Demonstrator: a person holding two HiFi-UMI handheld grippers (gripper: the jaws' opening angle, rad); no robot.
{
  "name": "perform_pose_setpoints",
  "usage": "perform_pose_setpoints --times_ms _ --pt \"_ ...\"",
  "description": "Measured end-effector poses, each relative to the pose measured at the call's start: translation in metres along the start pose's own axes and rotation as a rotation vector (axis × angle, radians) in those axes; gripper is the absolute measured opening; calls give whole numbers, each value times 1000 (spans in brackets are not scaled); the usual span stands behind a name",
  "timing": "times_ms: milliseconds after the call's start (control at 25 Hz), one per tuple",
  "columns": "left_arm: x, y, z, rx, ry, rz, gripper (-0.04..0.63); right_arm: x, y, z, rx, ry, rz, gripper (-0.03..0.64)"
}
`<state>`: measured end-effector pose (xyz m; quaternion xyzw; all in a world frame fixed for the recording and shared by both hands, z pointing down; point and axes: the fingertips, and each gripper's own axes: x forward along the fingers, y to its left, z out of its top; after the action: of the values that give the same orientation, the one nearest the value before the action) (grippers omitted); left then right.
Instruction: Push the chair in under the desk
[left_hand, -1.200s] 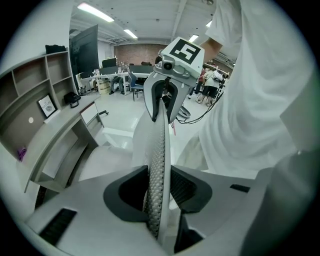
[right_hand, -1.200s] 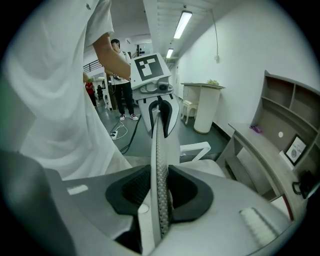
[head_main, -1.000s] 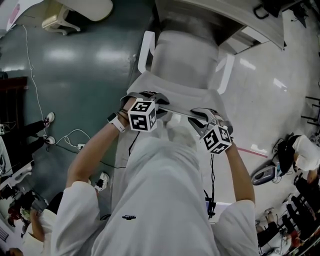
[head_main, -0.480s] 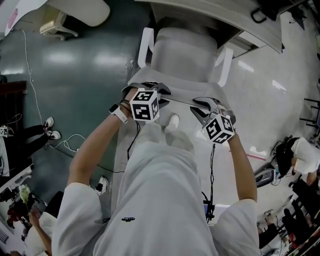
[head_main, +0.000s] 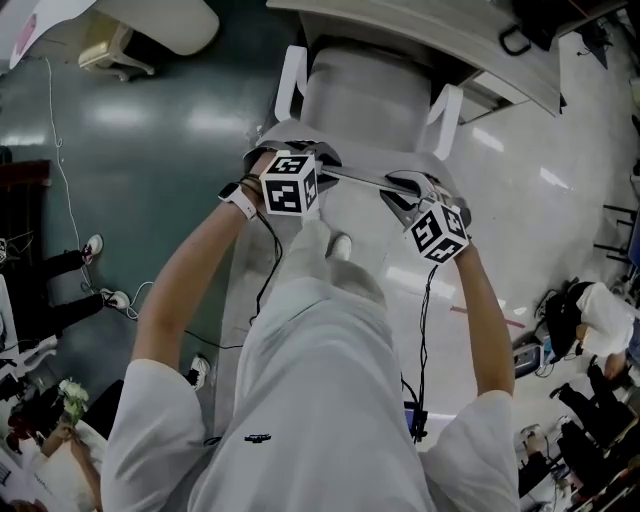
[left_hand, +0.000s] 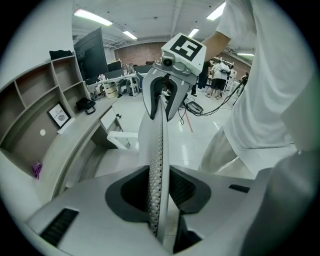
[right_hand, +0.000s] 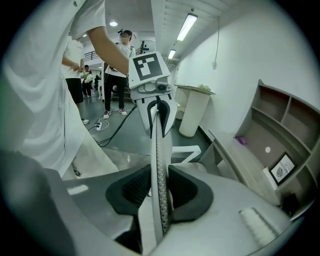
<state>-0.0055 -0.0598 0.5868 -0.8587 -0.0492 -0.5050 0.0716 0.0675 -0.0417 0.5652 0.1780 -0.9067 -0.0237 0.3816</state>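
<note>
Whereas the head view shows the chair (head_main: 365, 100) partly under the table (head_main: 420, 25), only the gripper views show the left claw (left_hand: 159, 197), its jaws just tightening, and the right claw (right_hand: 159, 200) both clamping its mesh backrest edge (left_hand: 156, 165).

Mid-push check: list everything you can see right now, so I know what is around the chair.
chair: one, white-grey, seat partly under the desk
desk: one, light grey, curved, ahead of the chair
shelf unit: one, beige, on the desk, framed picture inside
monitor: one, black, beyond the shelf unit
bin: one, white, on the floor past the desk's end
cable: one, white, on the dark floor at left
bystanders: several, in the background
left gripper: one, grey, its jaws have just been closing on the chair's backrest edge
right gripper: one, grey, clamped on the same edge
</note>
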Motion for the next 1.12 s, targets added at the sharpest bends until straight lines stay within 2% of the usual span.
perform_pose_setpoints --times_ms 160,680,1000,1120 --pt "1 20 3 9 3 9 97 1 -20 -1 -1 4 -8 114" --pt "5 48 2 3 8 -57 97 13 -50 -8 65 55 -7 133" --pt "8 84 -3 25 13 -53 97 24 -82 -9 74 58 -34 133" --pt "11 94 0 17 8 -78 100 24 -93 -12 71 67 -38 134"
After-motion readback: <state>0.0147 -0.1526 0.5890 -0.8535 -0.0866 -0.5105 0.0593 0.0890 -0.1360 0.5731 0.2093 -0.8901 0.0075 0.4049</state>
